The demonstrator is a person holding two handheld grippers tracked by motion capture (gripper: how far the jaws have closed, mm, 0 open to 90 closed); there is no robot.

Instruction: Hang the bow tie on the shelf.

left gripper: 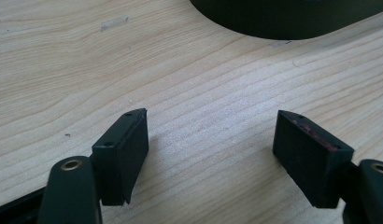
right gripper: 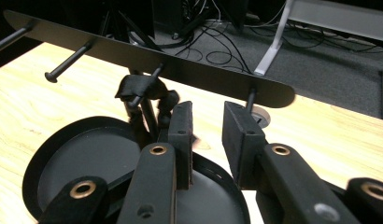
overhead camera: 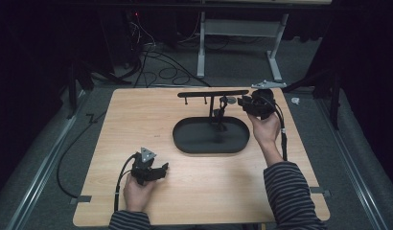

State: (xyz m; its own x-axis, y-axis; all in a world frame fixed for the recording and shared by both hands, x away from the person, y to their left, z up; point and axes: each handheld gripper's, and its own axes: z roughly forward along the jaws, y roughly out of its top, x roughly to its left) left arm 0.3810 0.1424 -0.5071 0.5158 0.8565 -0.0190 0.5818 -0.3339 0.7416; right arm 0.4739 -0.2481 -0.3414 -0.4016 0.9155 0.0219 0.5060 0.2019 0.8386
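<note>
Dark room, grey carpet, cables [overhead camera: 158, 62] and white desk legs [overhead camera: 202, 48] behind a light wooden table [overhead camera: 137, 120]. Black oval tray [overhead camera: 185, 136] is the base of a T-shaped peg rack [overhead camera: 213, 93], nothing loose in it. Black scrunchie-like band [right gripper: 143, 87] hangs on one peg near the post. Right gripper [right gripper: 207, 135] sits at the rack's right end, jaws slightly apart, nothing between them. Left gripper [left gripper: 210, 149] rests on the table's near left, jaws wide, empty.
</note>
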